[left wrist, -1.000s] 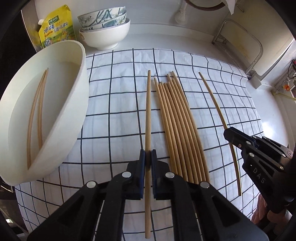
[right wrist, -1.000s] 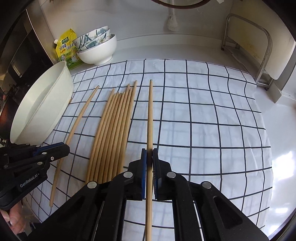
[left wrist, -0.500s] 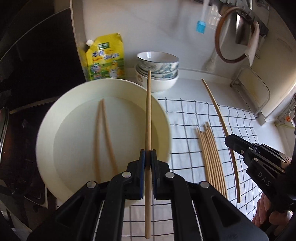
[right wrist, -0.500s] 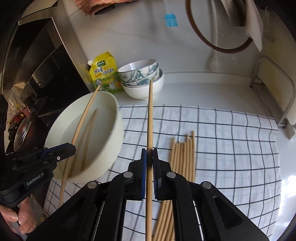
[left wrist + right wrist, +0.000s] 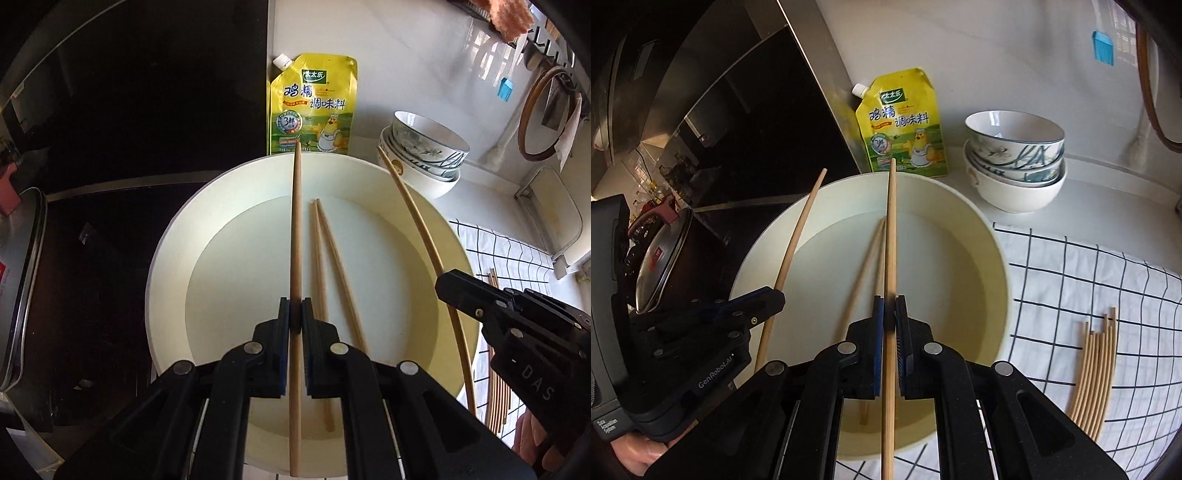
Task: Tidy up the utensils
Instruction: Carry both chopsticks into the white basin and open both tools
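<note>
Two chopsticks, one pinched in each tongs [image 5: 295, 314] [image 5: 889, 314], have swung from the cloth [image 5: 1089, 280] over the bowl [image 5: 177, 258], ready to drop.

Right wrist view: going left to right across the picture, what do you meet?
Pot lid → left gripper → large white bowl → stacked bowls → chopsticks on the checked cloth.

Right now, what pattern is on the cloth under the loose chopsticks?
White cloth with a black grid of thin lines, clearest in the right wrist view.
</note>
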### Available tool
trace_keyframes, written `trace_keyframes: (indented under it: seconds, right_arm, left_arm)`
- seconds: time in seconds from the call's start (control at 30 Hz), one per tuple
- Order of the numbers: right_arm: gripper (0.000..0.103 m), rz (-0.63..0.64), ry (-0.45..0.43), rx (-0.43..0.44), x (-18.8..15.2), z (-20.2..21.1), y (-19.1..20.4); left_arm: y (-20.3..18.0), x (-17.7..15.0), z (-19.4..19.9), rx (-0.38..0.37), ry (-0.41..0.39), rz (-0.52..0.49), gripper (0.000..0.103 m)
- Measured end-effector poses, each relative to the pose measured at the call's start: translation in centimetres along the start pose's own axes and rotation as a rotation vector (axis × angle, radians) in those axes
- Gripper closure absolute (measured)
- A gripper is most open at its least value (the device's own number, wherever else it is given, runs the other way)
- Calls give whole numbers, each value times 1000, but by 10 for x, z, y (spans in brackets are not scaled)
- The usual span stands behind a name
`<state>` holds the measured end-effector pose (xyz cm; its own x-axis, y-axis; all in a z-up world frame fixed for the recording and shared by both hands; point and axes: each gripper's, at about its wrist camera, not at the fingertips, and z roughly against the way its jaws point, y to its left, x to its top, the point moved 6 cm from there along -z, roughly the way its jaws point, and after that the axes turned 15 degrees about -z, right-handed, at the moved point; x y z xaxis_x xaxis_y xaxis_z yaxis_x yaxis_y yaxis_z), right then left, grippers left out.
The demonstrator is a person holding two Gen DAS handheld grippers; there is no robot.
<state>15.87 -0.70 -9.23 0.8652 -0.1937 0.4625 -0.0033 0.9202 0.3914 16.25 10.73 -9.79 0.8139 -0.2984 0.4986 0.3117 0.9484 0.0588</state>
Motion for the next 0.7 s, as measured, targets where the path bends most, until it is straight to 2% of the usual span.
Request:
trace_keyframes:
  seconds: [0.3, 0.7]
  right_arm:
    - [97, -74, 105, -23, -4, -47, -2]
    - [97, -104, 125, -72, -3, -68, -15]
  left_arm:
    - [4, -7, -36, -47, 56, -22, 96]
    - [4, -9, -66, -71, 124, -20, 96]
